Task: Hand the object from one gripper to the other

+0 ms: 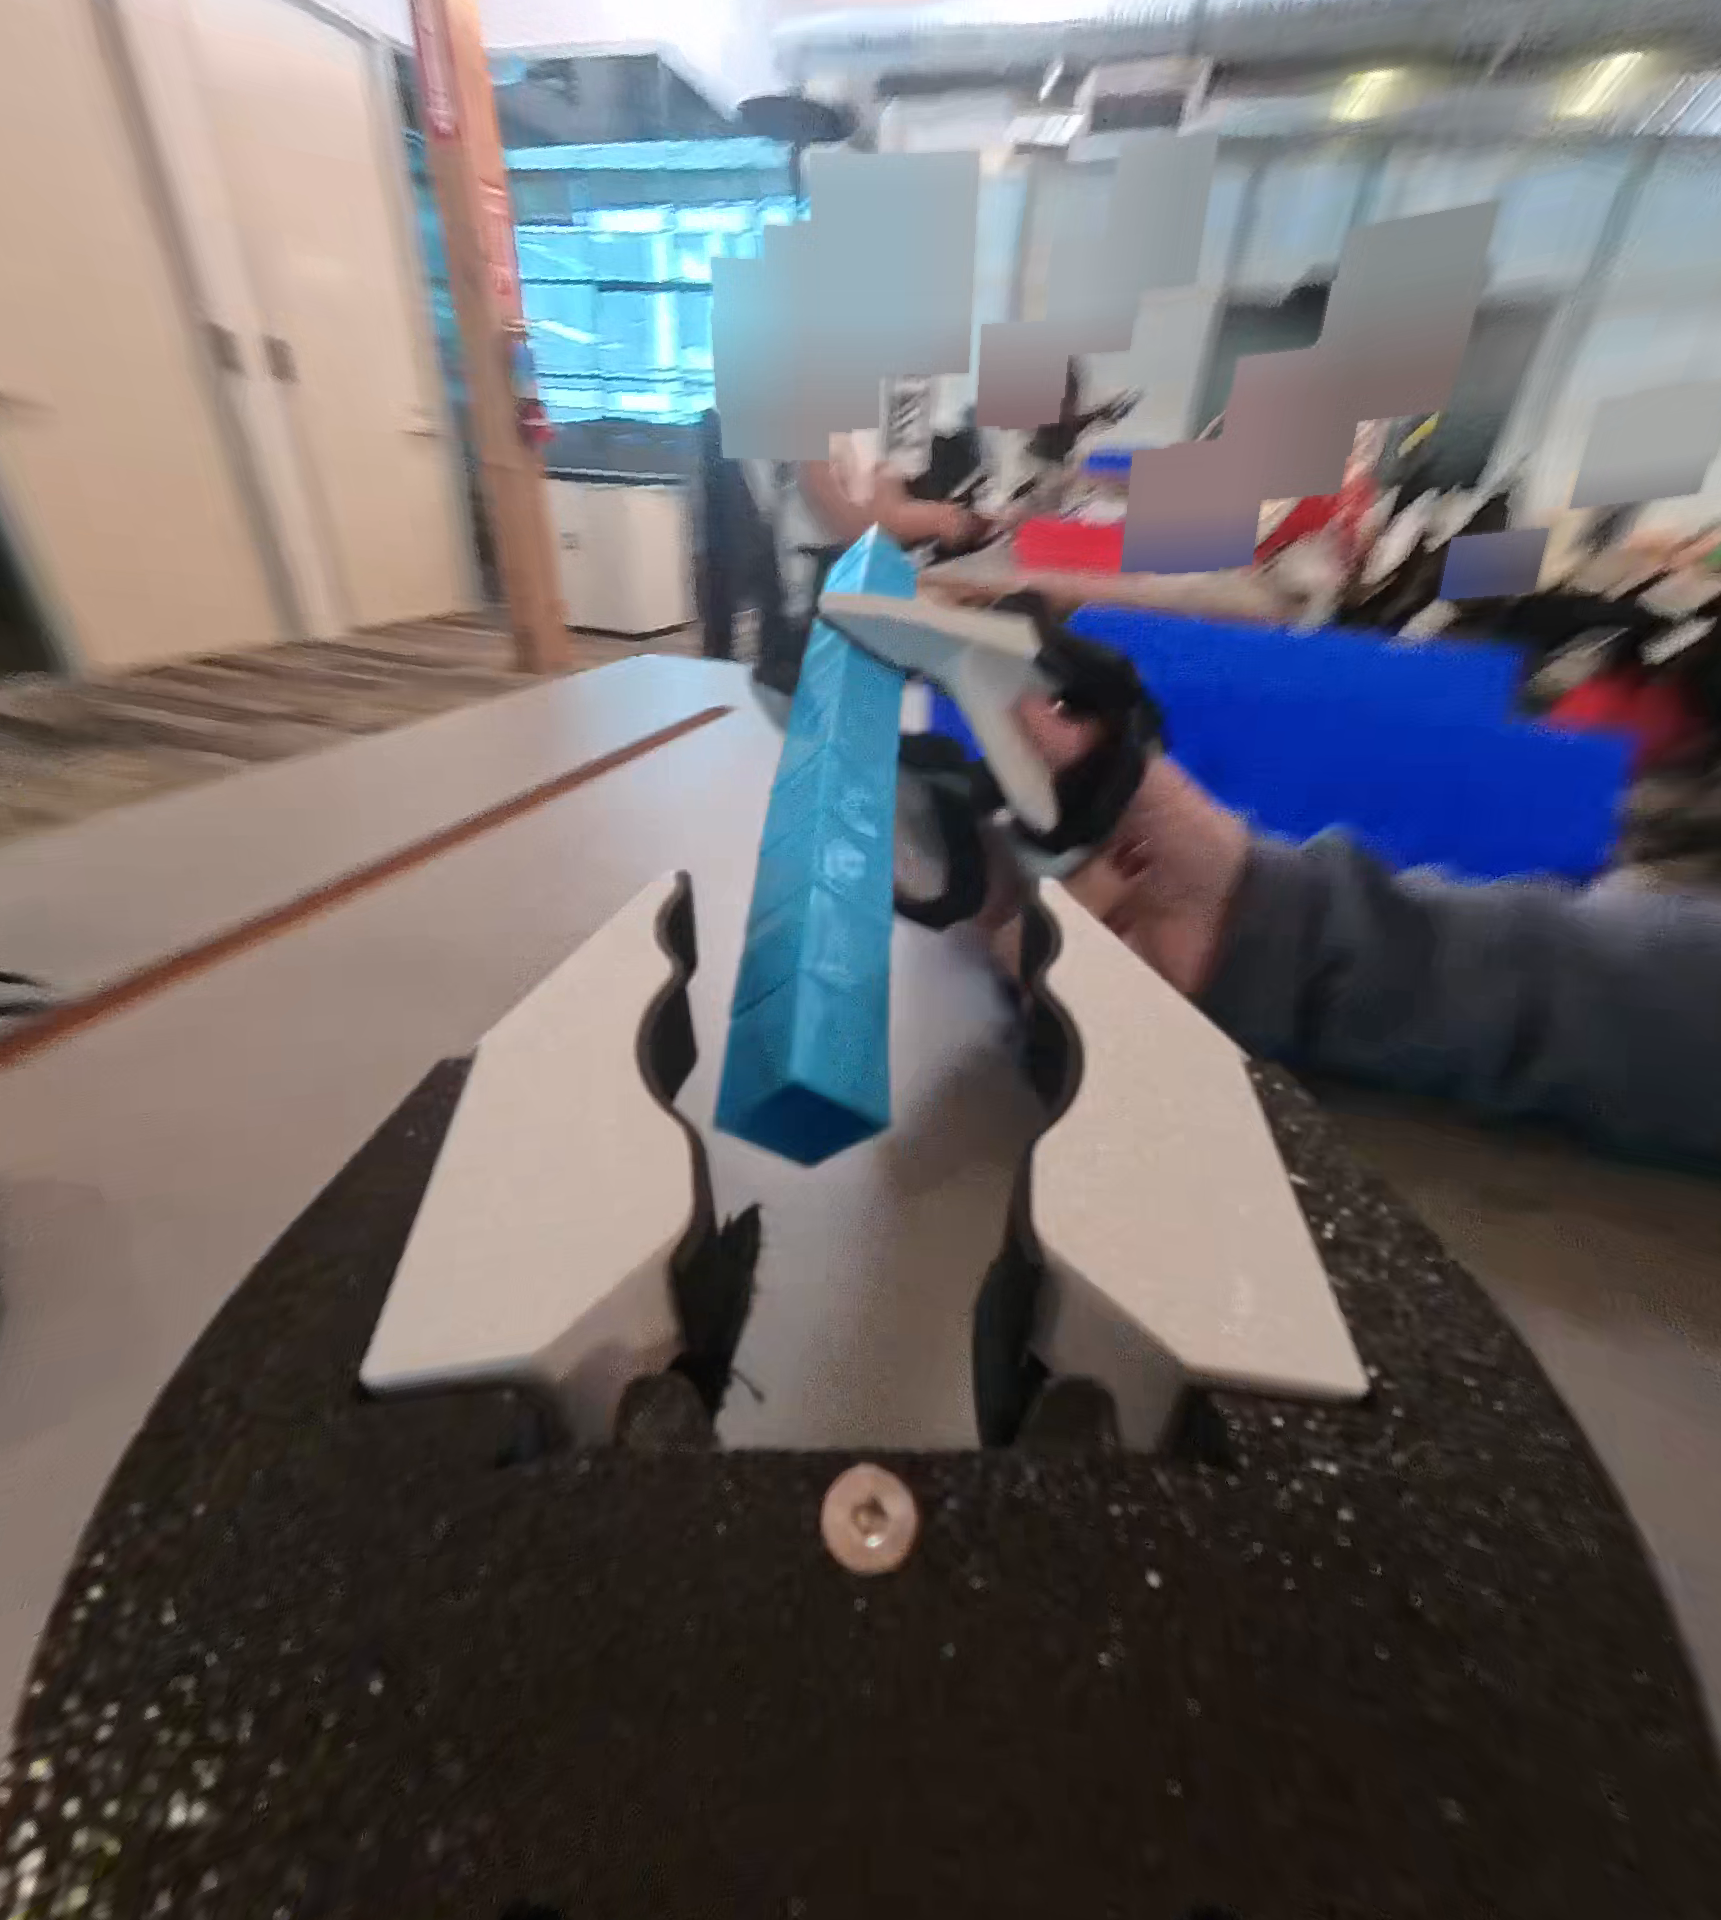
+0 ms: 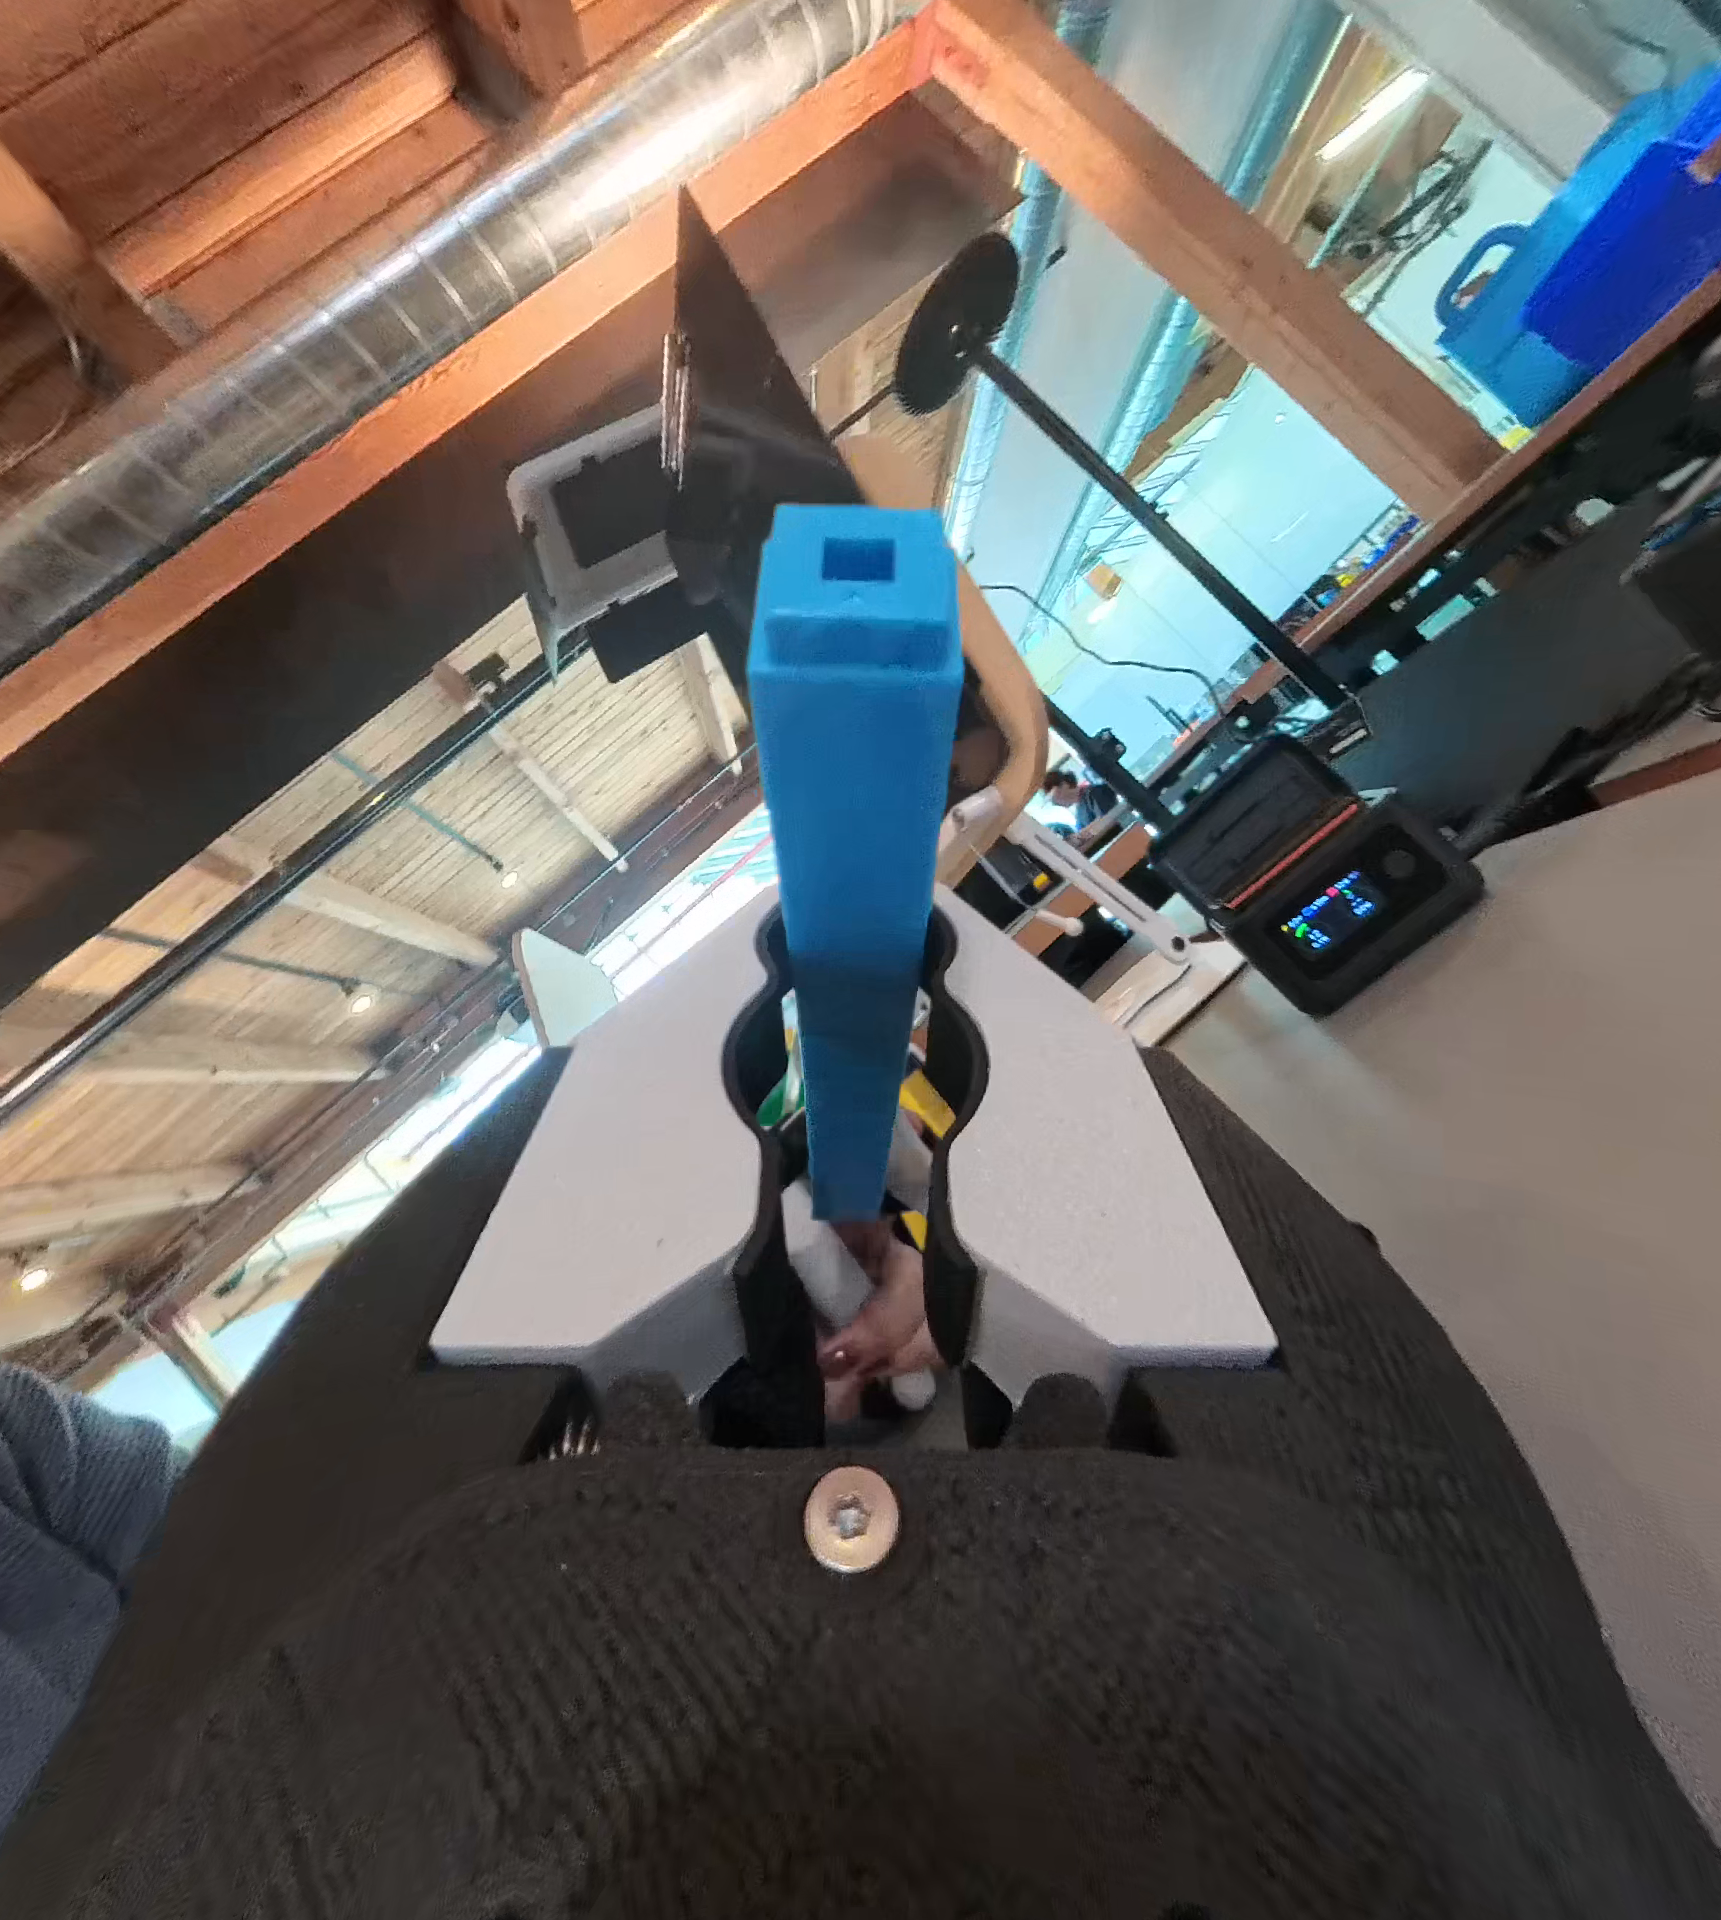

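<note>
A long blue square bar (image 1: 825, 862) hangs tilted in the air. In the left wrist view my left gripper (image 1: 856, 888) is open, and the bar's lower hollow end sits between its white fingers (image 1: 565, 1132) with a gap on each side. My right gripper (image 1: 887, 623) reaches in from the right and is shut on the bar near its top. In the right wrist view my right gripper (image 2: 856, 925) clamps the blue bar (image 2: 851, 790), which runs forward to its far end with a square hole.
A grey table (image 1: 212, 1091) with a brown seam strip lies below. A hand in a grey sleeve (image 1: 1510, 987) holds the right gripper. Blue bins (image 1: 1355, 748) stand behind. A black power unit with a lit screen (image 2: 1323, 894) sits on the table (image 2: 1562, 1143). About 7 cm separates my left fingertips from my right.
</note>
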